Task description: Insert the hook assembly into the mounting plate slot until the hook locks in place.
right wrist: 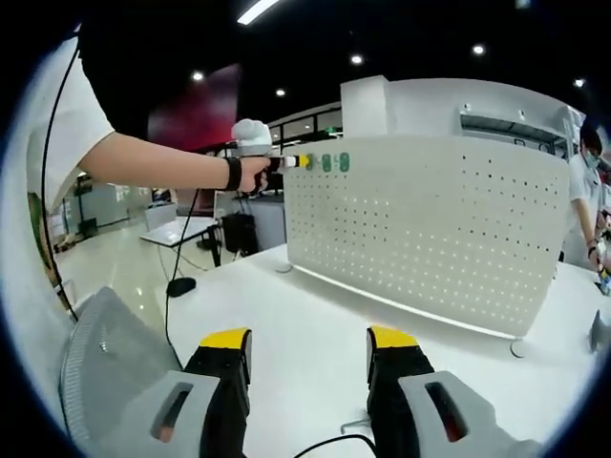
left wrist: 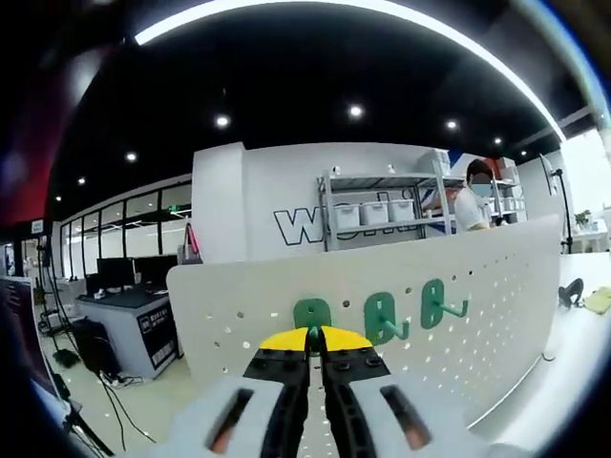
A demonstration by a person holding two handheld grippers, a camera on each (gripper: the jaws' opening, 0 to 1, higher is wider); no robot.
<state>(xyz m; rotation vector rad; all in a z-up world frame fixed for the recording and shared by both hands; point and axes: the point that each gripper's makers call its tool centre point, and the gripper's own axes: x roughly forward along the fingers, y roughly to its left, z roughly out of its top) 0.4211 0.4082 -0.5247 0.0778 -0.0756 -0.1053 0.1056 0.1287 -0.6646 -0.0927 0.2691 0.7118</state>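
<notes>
office desk (right wrist: 315, 315) carries a pegboard (left wrist: 401, 305); left gripper (left wrist: 314, 336), closed on a green hook (left wrist: 312, 313), presses it toward a slot; right gripper (right wrist: 308, 355) waits open, empty.

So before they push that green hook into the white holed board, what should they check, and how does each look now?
1. Left gripper jaws shut on the hook: ok, a green hook sits at their yellow tips.
2. Hook at the pegboard: ok, it is near the top edge.
3. Hook locked in its slot: cannot tell, the jaws hide the joint.
4. Other hooks visible: ok, two green hooks hang beside it.
5. Right gripper out of the way: ok, jaws open over the table.
</notes>
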